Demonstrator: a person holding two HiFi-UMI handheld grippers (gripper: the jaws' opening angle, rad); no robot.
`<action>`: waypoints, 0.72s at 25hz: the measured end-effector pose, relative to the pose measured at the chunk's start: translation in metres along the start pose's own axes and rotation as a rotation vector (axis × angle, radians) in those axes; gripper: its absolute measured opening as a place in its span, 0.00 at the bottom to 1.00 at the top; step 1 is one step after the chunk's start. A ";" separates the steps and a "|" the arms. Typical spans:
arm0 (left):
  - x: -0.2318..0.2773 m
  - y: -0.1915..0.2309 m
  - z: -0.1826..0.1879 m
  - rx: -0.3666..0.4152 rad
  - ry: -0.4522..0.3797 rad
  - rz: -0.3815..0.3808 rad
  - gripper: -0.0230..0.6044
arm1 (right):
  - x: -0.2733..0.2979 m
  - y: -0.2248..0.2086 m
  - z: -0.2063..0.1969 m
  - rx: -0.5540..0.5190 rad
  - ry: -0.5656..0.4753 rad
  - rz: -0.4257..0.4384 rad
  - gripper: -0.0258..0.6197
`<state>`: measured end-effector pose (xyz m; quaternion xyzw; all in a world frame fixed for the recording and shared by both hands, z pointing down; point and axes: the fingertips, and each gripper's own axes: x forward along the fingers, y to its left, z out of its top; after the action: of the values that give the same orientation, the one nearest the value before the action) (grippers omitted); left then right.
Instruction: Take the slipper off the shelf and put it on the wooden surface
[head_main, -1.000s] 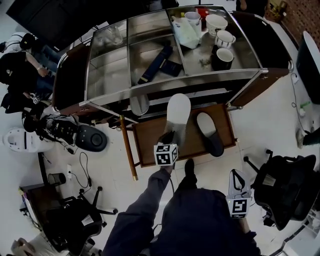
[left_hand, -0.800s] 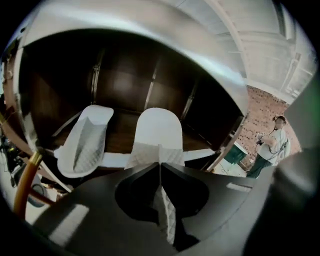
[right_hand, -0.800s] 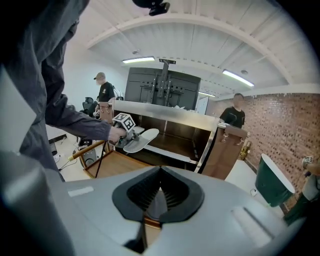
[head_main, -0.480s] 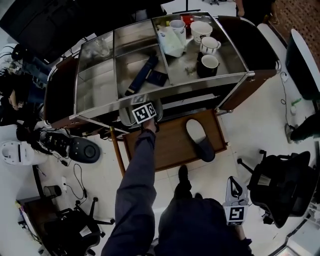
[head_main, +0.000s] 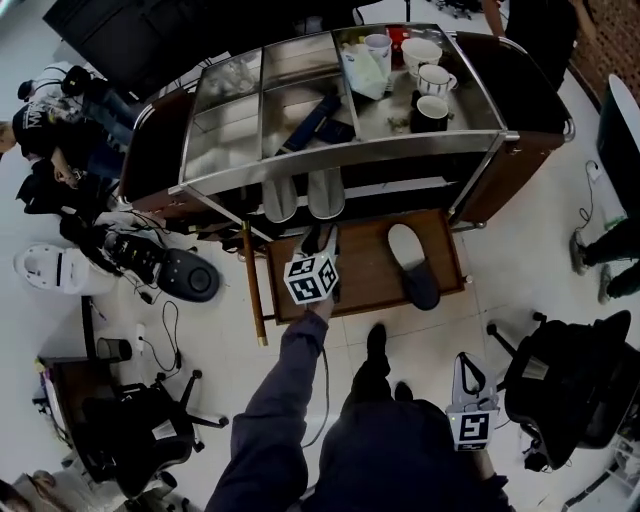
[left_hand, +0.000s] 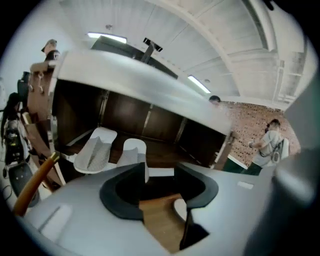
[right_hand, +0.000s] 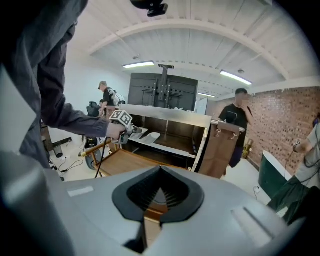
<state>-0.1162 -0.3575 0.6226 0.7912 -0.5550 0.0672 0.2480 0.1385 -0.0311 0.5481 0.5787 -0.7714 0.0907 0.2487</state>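
Two pale grey slippers (head_main: 279, 198) (head_main: 326, 192) lie side by side on the cart's lower shelf (head_main: 390, 190), toes outward. In the left gripper view they are the left slipper (left_hand: 95, 150) and the right slipper (left_hand: 131, 151), straight ahead. My left gripper (head_main: 322, 240) hovers over the near left part of the wooden surface (head_main: 365, 270), just short of the shelf. Its jaws (left_hand: 160, 172) are opening with nothing between them. A dark slipper with a white insole (head_main: 414, 266) lies on the wooden surface's right side. My right gripper (head_main: 468, 365) hangs by the person's body, shut and empty.
The steel cart top (head_main: 300, 95) carries mugs (head_main: 430, 112), a white bag (head_main: 362, 68) and a dark flat object (head_main: 308, 125). Office chairs (head_main: 560, 385) (head_main: 140, 440), cables and a round black device (head_main: 188, 282) lie on the floor. People stand at the left and beyond the cart.
A second ago my left gripper held a pale slipper above the wooden surface. It reached to the shelf, left the slipper there beside the other one, and has drawn back with its jaws apart.
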 end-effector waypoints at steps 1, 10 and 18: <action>-0.032 -0.022 -0.008 0.025 -0.012 -0.021 0.36 | -0.004 0.003 0.000 -0.011 -0.021 0.023 0.02; -0.317 -0.211 -0.175 -0.015 0.072 -0.148 0.26 | -0.087 0.044 -0.042 -0.144 -0.162 0.206 0.02; -0.396 -0.263 -0.219 0.042 0.103 -0.173 0.23 | -0.144 0.085 -0.080 -0.136 -0.165 0.311 0.02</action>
<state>0.0124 0.1478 0.5782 0.8367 -0.4695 0.0976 0.2644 0.1110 0.1513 0.5587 0.4396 -0.8737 0.0279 0.2063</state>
